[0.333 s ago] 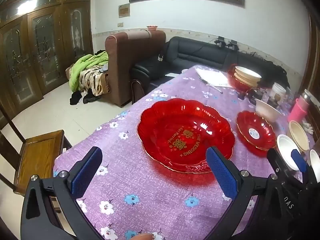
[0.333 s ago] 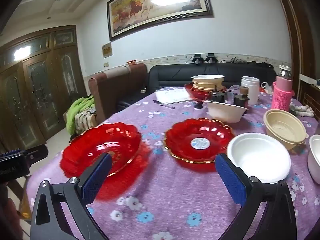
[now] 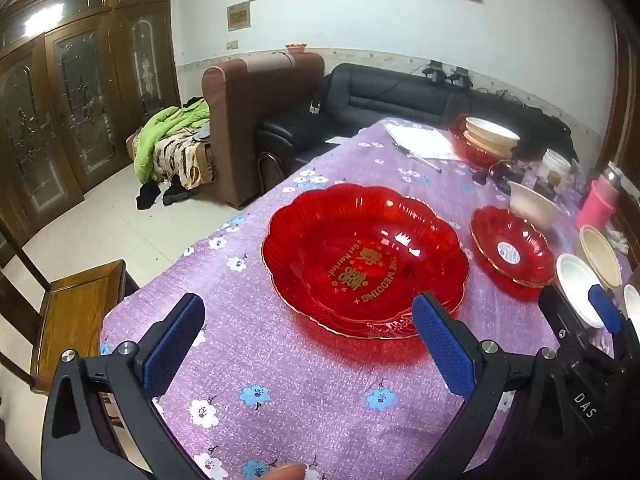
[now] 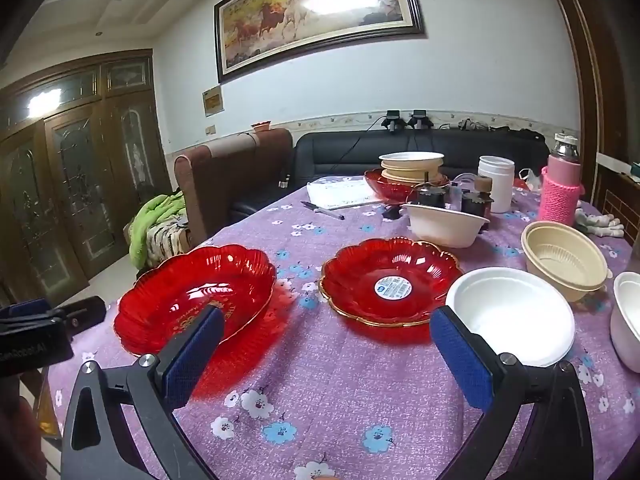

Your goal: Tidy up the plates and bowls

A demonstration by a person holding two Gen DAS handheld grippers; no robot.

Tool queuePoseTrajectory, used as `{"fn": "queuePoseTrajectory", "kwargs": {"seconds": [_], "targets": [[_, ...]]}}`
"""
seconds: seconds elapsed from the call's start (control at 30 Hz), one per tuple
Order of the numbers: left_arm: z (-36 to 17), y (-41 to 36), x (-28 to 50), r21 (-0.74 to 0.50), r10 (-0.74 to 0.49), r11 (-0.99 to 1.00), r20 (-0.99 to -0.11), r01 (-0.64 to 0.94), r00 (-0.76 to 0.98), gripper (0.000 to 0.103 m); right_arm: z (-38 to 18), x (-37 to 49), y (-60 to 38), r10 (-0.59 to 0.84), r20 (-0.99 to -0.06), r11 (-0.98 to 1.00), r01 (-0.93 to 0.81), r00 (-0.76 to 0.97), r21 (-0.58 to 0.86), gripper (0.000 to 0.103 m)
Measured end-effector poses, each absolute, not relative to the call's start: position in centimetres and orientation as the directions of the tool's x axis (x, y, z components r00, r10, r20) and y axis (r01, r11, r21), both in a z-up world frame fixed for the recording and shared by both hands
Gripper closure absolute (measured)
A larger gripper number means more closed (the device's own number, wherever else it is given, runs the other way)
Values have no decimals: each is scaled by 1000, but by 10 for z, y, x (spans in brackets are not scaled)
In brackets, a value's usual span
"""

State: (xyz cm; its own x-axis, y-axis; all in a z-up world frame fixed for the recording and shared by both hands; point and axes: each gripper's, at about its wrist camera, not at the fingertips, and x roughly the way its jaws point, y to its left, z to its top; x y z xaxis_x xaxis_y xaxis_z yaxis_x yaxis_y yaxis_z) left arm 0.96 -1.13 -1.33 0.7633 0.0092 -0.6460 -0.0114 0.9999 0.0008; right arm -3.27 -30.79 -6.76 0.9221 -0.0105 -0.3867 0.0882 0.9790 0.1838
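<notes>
Both hand-held grippers, left [image 3: 308,344] and right [image 4: 326,356], stand wide apart and empty, because the large red scalloped plastic plate [image 3: 364,268] at 12 o'clock waits unstacked on the desk [image 3: 280,380].

We hold the left gripper [image 3: 308,338] tilted downward, its jaws spread wide with nothing between them. Our right gripper [image 4: 326,350] sits just beside it, jaws equally wide and gripping nothing.
</notes>
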Motion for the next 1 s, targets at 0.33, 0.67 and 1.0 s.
{"fn": "queuePoseTrajectory", "kwargs": {"seconds": [0.33,0.67,1.0], "targets": [[-17,-14,11,-6,-16,1000,-650,16,760,0,-68,-29,-301,29,-400,973,66,916,220,1],[-16,-14,13,-34,-45,999,-659,29,751,0,-70,-25,-304,61,-414,961,59,908,271,1],[-16,-12,16,-35,-35,999,-656,15,754,0,-71,-24,-307,82,-422,953,52,903,298,1]]}}
